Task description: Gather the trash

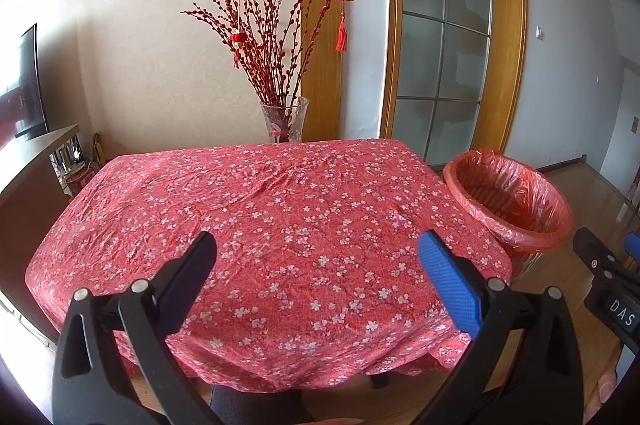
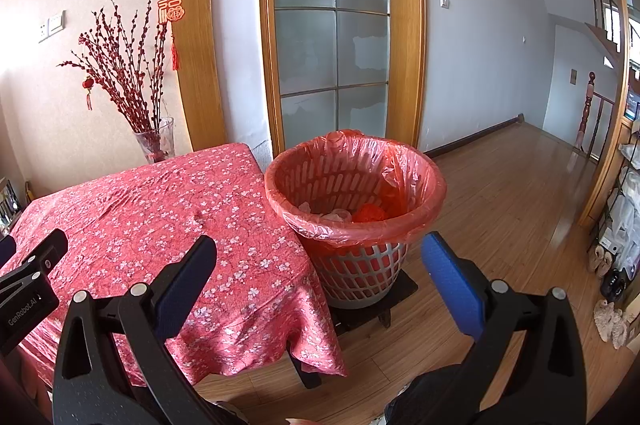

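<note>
A grey slatted waste basket [image 2: 356, 185] lined with a red plastic bag stands on a low dark stand right of the table. Crumpled red and pale trash [image 2: 348, 213] lies at its bottom. The basket [image 1: 508, 197] also shows at the right of the left wrist view. My left gripper [image 1: 318, 245] hangs open above the near half of the table's red flowered cloth [image 1: 260, 217], nothing between its fingers. My right gripper [image 2: 320, 247] is open and empty, held in front of the basket over the table's right corner [image 2: 248, 265]. No loose trash shows on the cloth.
A glass vase [image 1: 285, 119] of red budded branches stands at the table's far edge by the wall. A frosted glass door [image 2: 332, 25] in a wooden frame is behind the basket. Wooden floor [image 2: 500, 205] stretches right toward shelves with shoes. A dark cabinet [image 1: 32, 177] flanks the table's left.
</note>
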{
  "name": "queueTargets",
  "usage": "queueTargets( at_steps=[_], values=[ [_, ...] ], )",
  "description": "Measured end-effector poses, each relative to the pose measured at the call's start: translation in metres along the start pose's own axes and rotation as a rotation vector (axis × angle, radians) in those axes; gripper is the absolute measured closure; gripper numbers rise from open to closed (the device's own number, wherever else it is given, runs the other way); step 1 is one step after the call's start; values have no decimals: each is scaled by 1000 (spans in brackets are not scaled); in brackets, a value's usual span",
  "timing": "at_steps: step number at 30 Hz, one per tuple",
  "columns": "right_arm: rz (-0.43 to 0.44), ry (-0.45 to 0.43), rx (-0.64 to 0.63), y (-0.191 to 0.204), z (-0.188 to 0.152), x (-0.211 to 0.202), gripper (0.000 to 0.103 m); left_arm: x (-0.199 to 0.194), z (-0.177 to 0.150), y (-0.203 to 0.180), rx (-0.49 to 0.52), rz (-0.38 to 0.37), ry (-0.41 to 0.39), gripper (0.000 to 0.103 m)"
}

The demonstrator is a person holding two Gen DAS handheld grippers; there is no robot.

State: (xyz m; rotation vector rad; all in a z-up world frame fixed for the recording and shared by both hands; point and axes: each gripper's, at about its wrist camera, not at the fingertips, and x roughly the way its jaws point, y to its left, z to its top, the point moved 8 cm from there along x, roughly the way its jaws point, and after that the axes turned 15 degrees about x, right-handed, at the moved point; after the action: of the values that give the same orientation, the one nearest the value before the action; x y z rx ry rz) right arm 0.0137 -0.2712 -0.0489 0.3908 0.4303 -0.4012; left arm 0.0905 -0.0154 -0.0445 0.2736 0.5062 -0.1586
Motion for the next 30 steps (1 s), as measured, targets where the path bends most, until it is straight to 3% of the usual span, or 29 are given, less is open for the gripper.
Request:
queueTargets(
  at_steps=[30],
  values=[
    [3,6,1,2,-1,2,2,1,1,-2,4,-2,2,4]
  ],
)
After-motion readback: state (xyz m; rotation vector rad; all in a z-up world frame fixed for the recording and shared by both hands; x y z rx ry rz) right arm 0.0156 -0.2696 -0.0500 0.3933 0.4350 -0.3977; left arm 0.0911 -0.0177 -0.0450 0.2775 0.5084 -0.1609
